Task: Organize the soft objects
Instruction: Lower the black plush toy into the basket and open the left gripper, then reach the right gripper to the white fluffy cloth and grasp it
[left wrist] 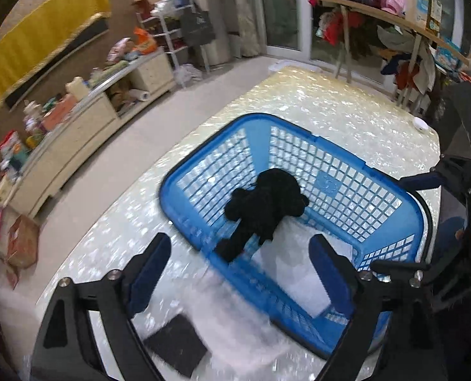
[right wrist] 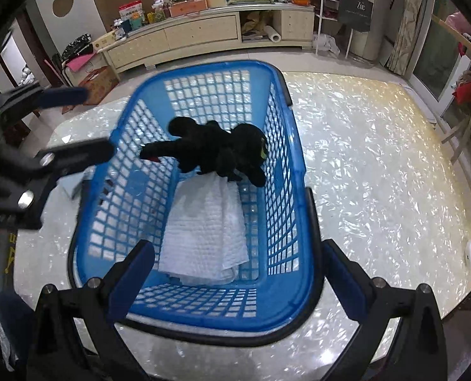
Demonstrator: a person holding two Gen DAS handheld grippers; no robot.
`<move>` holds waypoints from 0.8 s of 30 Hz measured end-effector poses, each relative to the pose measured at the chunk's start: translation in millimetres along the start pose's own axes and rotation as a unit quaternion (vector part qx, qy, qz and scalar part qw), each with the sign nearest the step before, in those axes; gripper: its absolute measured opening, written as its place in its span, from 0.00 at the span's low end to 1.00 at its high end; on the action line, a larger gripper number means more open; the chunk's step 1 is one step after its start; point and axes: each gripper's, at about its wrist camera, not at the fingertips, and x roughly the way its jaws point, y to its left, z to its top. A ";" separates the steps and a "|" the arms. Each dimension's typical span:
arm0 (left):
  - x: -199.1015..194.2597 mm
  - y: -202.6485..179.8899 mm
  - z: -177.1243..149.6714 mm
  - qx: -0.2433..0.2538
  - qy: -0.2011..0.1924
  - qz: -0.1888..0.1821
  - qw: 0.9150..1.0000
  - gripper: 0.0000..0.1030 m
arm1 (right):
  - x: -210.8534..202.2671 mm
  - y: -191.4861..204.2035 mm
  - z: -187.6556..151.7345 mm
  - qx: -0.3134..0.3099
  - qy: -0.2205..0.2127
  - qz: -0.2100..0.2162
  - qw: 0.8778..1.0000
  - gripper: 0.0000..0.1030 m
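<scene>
Now the black plush toy (right wrist: 216, 149) lies inside the blue basket (right wrist: 302, 298), resting on the far end of a folded white towel (right wrist: 203, 231) that covers the basket floor. In the right wrist view the toy's long axis runs from nine to three o'clock, head toward three. The left gripper (left wrist: 240, 270) hangs above the basket's near rim, its fingers (left wrist: 151, 270) spread wide with nothing between them, so the toy sits released at twelve o'clock from them. The right gripper (right wrist: 240, 282) hovers over the opposite end of the basket, fingers (right wrist: 134, 282) likewise apart and empty.

Outside the basket, at six to seven o'clock in the left wrist view, a dark flat piece (left wrist: 176, 343) lies on a pale cloth (left wrist: 232, 314) on the worktop (right wrist: 378, 158). It is nearer the left hand, which I judge better placed for it. The worktop toward three o'clock in the right view is open, bare room.
</scene>
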 end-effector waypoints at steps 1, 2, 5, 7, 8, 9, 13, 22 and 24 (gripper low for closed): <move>-7.5 0.6 -4.1 -0.004 -0.002 0.007 1.000 0.90 | -3.4 4.2 -2.0 -0.001 -0.003 -0.003 1.000 1.00; -19.0 0.9 -8.9 -0.008 -0.003 0.018 1.000 0.92 | -8.2 7.9 -3.3 -0.003 -0.008 -0.007 1.000 1.00; -45.9 4.1 -25.5 -0.024 -0.011 0.042 0.999 1.00 | -24.9 19.5 -2.4 -0.005 -0.026 -0.013 1.000 1.00; -61.8 7.5 -37.7 -0.041 -0.016 0.049 0.998 1.00 | -33.8 31.7 -3.0 -0.014 -0.034 -0.004 0.999 1.00; -72.5 10.6 -46.1 -0.054 -0.019 0.048 0.997 1.00 | -36.4 37.5 -4.0 -0.020 -0.036 -0.001 0.999 1.00; -79.9 12.8 -52.3 -0.061 -0.022 0.049 0.997 1.00 | -38.9 44.0 -4.5 -0.026 -0.038 0.002 0.999 1.00; -108.5 21.1 -81.1 -0.088 -0.025 0.057 0.994 1.00 | -41.3 78.2 -3.8 -0.056 -0.042 0.020 0.997 1.00; -147.9 42.1 -158.1 -0.148 -0.016 0.061 0.987 1.00 | -15.8 157.2 1.4 -0.121 -0.034 0.062 0.990 1.00; -149.0 50.0 -174.3 -0.165 -0.007 0.062 0.984 1.00 | -7.4 168.0 0.7 -0.133 -0.028 0.074 0.988 1.00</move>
